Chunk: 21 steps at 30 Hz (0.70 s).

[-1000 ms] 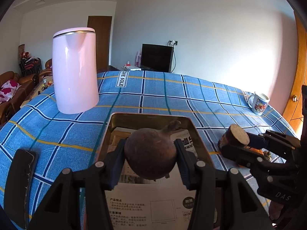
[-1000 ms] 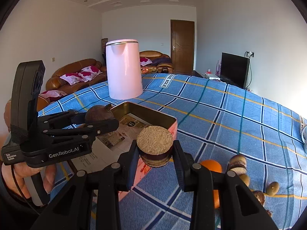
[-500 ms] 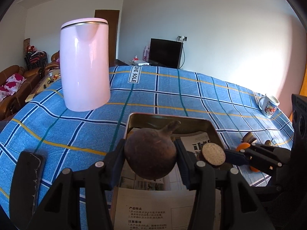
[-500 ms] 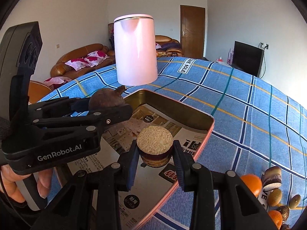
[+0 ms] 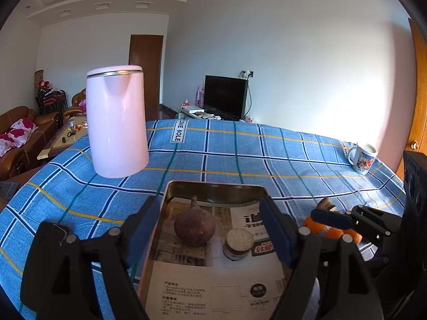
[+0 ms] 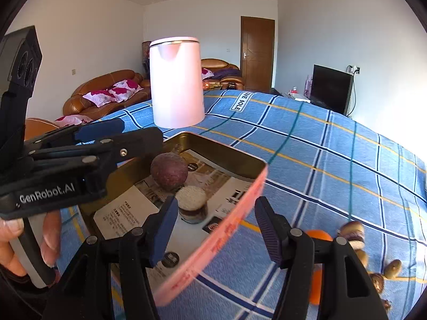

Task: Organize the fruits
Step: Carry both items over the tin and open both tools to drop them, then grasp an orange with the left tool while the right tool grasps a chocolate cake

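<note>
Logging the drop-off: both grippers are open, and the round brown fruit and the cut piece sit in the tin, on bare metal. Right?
Nearly. The brown fruit and cut piece rest on printed paper lining the tin, not bare metal, as the left wrist view shows. Left gripper and right gripper are open.

tin [image 5: 213,186]: brass-toned metal inside, dull sheen, lined with printed paper [image 5: 218,290]
round fruit [image 5: 194,226]: matt, rough brown skin
cut piece [image 5: 239,240]: pale grainy top
kettle [image 5: 116,125]: smooth glossy pink
tablecloth [image 5: 267,157]: matt woven blue check cloth
mug [image 5: 363,158]: glazed ceramic
</note>
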Tool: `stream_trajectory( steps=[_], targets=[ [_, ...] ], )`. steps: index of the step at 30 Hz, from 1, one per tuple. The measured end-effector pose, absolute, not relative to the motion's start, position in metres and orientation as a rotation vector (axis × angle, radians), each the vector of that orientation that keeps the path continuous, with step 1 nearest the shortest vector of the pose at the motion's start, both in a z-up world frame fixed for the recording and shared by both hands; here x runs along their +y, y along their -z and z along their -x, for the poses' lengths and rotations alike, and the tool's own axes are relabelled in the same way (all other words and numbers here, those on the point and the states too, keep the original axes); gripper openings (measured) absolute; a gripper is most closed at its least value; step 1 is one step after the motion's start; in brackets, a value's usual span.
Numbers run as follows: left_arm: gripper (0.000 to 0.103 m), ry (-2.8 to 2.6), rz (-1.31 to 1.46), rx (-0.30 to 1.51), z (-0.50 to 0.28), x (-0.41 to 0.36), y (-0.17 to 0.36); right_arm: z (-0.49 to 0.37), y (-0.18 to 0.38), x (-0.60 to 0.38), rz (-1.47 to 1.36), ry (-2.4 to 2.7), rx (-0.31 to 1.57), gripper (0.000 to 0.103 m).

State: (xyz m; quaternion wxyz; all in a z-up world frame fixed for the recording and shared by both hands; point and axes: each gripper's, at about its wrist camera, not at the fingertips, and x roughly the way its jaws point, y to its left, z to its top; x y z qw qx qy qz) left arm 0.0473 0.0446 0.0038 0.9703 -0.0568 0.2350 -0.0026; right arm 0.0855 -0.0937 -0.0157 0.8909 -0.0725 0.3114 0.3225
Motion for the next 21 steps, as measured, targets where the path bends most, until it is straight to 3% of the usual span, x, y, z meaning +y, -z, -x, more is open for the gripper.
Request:
stream_trajectory(
  steps=[12, 21],
  targets=[
    [0.081, 0.217, 0.017, 0.523, -0.040, -0.064, 0.013, -0.062, 0.035, -0.262, 0.022, -0.336, 0.659, 0.067],
    [0.081, 0.261, -0.068, 0.659, -0.064, -0.116, 0.042, -0.071, 0.050, -0.283, -0.007, -0.345, 0.757, 0.067]
  ],
)
